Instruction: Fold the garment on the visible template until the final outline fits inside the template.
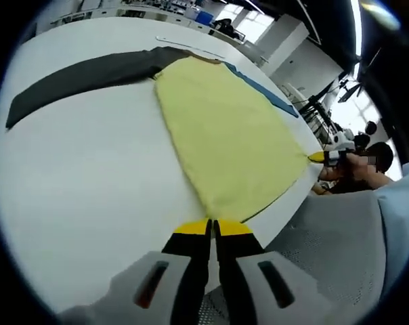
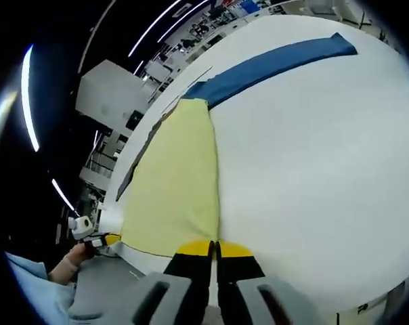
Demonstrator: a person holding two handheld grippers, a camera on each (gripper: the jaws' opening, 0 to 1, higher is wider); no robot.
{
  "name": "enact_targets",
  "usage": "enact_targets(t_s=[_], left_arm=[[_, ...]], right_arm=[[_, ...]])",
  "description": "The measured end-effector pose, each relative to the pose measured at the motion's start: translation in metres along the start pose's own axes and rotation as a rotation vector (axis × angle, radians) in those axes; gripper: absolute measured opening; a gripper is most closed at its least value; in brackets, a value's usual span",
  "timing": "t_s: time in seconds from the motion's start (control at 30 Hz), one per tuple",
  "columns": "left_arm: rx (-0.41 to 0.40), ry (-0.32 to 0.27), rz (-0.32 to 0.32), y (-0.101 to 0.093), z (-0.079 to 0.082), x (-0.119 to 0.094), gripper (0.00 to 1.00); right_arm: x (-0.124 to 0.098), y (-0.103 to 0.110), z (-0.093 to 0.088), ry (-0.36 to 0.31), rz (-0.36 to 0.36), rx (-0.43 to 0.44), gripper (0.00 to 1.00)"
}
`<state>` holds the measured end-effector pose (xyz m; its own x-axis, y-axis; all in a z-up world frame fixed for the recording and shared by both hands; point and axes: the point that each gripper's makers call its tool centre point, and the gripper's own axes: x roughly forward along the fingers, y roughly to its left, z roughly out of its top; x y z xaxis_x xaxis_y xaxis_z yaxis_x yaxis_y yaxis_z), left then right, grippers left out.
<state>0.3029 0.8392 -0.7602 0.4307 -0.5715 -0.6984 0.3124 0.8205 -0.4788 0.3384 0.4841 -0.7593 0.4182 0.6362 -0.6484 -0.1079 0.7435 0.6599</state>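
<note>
Closed yellow-tipped left gripper pinches the soft yellow garment.

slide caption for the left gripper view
Left gripper shut on the near hem of a yellow garment with dark grey sleeve spread across a white table.

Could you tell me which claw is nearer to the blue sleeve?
Right. The right claw grips the hem corner on the blue sleeve's side; the left claw grips the opposite corner.

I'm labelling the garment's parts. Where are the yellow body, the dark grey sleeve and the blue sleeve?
yellow body (image 1: 228,139): left gripper view, middle of the yellow panel.
dark grey sleeve (image 1: 82,78): left gripper view, midway along the sleeve.
blue sleeve (image 2: 279,61): right gripper view, midway along the sleeve.
</note>
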Motion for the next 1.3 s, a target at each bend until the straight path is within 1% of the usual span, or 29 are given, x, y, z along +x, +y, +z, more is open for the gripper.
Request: enact_targets(t_s=[0.03, 0.07, 0.1, 0.13, 0.17, 0.2, 0.23, 0.3, 0.33, 0.37, 0.4, 0.43, 0.53, 0.57, 0.6, 0.67, 0.7, 0.77, 0.83, 0.9, 0.93, 1.07, 1.13, 1.17, 1.2, 1.23, 1.3], left_arm=[[0.001, -0.026, -0.002, -0.001, 0.003, -0.002, 0.00], [0.003, -0.046, -0.008, -0.002, 0.007, -0.003, 0.00], [-0.005, -0.059, -0.011, -0.002, 0.009, -0.004, 0.01], [-0.005, -0.071, -0.009, -0.001, 0.011, -0.006, 0.01], [0.000, -0.073, -0.010, -0.001, 0.011, -0.007, 0.03], [0.008, -0.100, -0.010, -0.001, 0.017, -0.009, 0.06], [0.010, -0.109, -0.006, -0.001, 0.018, -0.010, 0.09], [0.002, -0.114, -0.019, -0.001, 0.020, -0.012, 0.15], [0.009, -0.128, -0.025, -0.002, 0.023, -0.013, 0.19], [0.016, -0.143, -0.027, -0.003, 0.026, -0.014, 0.24], [0.019, -0.148, -0.028, -0.003, 0.026, -0.015, 0.30], [0.026, -0.155, -0.033, -0.005, 0.028, -0.015, 0.33], [0.039, -0.169, -0.029, -0.006, 0.032, -0.015, 0.41], [0.045, -0.188, -0.020, -0.006, 0.035, -0.016, 0.45], [0.046, -0.206, -0.016, -0.006, 0.039, -0.016, 0.53], [0.036, -0.217, -0.011, -0.007, 0.042, -0.017, 0.63], [0.040, -0.223, -0.009, -0.008, 0.043, -0.017, 0.66], [0.049, -0.240, -0.010, -0.010, 0.047, -0.018, 0.71], [0.040, -0.268, -0.004, -0.010, 0.051, -0.019, 0.79], [0.041, -0.305, 0.012, -0.008, 0.057, -0.020, 0.86], [0.044, -0.309, 0.021, -0.008, 0.058, -0.021, 0.87], [0.055, -0.332, 0.010, -0.013, 0.058, -0.023, 0.90], [0.068, -0.362, 0.008, -0.015, 0.060, -0.025, 0.93], [0.070, -0.370, 0.006, -0.016, 0.060, -0.025, 0.95], [0.085, -0.408, 0.005, -0.016, 0.065, -0.027, 0.98], [0.084, -0.414, 0.006, -0.016, 0.064, -0.029, 0.99], [0.077, -0.424, 0.004, -0.017, 0.064, -0.032, 0.99]], right_arm=[[0.000, -0.001, 0.002, -0.013, -0.004, -0.031, 0.00], [-0.001, -0.001, 0.002, -0.013, -0.002, -0.037, 0.01], [-0.002, 0.000, 0.004, -0.021, 0.004, -0.046, 0.05], [-0.003, 0.002, 0.006, -0.033, 0.009, -0.056, 0.13], [-0.005, 0.004, 0.009, -0.049, 0.013, -0.067, 0.18], [-0.005, 0.007, 0.012, -0.061, 0.018, -0.076, 0.23], [-0.007, 0.010, 0.013, -0.062, 0.024, -0.087, 0.29], [-0.007, 0.013, 0.016, -0.074, 0.031, -0.114, 0.35], [-0.008, 0.014, 0.017, -0.080, 0.035, -0.127, 0.40], [-0.008, 0.017, 0.020, -0.099, 0.042, -0.153, 0.45], [-0.008, 0.018, 0.021, -0.104, 0.042, -0.161, 0.50], [-0.008, 0.021, 0.024, -0.118, 0.049, -0.180, 0.56], [-0.008, 0.024, 0.027, -0.126, 0.052, -0.207, 0.66], [-0.007, 0.024, 0.028, -0.130, 0.048, -0.221, 0.67], [-0.007, 0.024, 0.029, -0.132, 0.048, -0.230, 0.68], [-0.007, 0.021, 0.034, -0.145, 0.038, -0.241, 0.72], [-0.007, 0.016, 0.036, -0.145, 0.032, -0.241, 0.74], [-0.007, 0.009, 0.042, -0.149, 0.017, -0.248, 0.80], [-0.008, 0.005, 0.047, -0.155, 0.007, -0.256, 0.82], [-0.009, 0.000, 0.053, -0.158, -0.007, -0.251, 0.83], [-0.011, -0.002, 0.058, -0.164, -0.013, -0.253, 0.82], [-0.018, -0.009, 0.080, -0.205, -0.040, -0.262, 0.81], [-0.021, -0.020, 0.097, -0.255, -0.068, -0.247, 0.80], [-0.023, -0.029, 0.107, -0.289, -0.088, -0.200, 0.79], [-0.025, -0.035, 0.112, -0.308, -0.094, -0.169, 0.78], [-0.029, -0.041, 0.122, -0.347, -0.096, -0.134, 0.78], [-0.037, -0.053, 0.136, -0.399, -0.121, -0.086, 0.78]])
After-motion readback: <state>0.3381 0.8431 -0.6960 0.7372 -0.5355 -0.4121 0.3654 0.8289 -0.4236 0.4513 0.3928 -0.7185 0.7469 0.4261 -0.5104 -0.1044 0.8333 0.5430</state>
